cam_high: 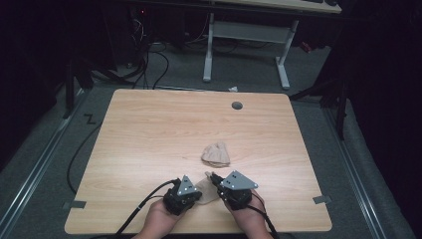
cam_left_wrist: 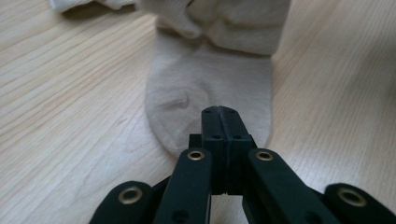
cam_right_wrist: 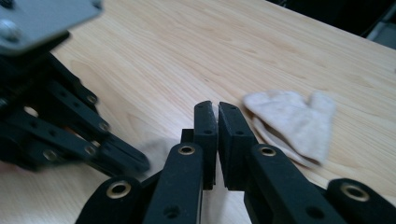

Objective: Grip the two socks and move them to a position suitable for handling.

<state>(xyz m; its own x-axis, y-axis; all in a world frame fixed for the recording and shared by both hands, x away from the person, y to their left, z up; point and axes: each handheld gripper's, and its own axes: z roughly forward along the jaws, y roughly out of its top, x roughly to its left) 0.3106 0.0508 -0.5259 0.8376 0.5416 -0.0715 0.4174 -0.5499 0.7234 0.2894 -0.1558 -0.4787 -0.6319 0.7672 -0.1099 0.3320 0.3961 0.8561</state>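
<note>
A flat beige sock [cam_high: 208, 192] lies near the table's front edge between my two grippers. In the left gripper view its toe end [cam_left_wrist: 187, 93] spreads under my left gripper [cam_left_wrist: 219, 112], whose jaws stand pressed together on the fabric. That gripper [cam_high: 198, 192] comes in from the left. My right gripper [cam_high: 212, 177] reaches in from the right. Its jaws [cam_right_wrist: 216, 112] are nearly together, with a sliver of pale cloth in the slit. The left gripper [cam_right_wrist: 70, 126] shows blurred close beside it.
A second beige sock, bunched into a bundle [cam_high: 216, 154] [cam_right_wrist: 292, 126], rests on the wooden table [cam_high: 149, 129] just beyond the grippers. A round grommet hole [cam_high: 237, 105] sits near the far edge. White desk legs [cam_high: 208, 55] and cables stand on the floor behind.
</note>
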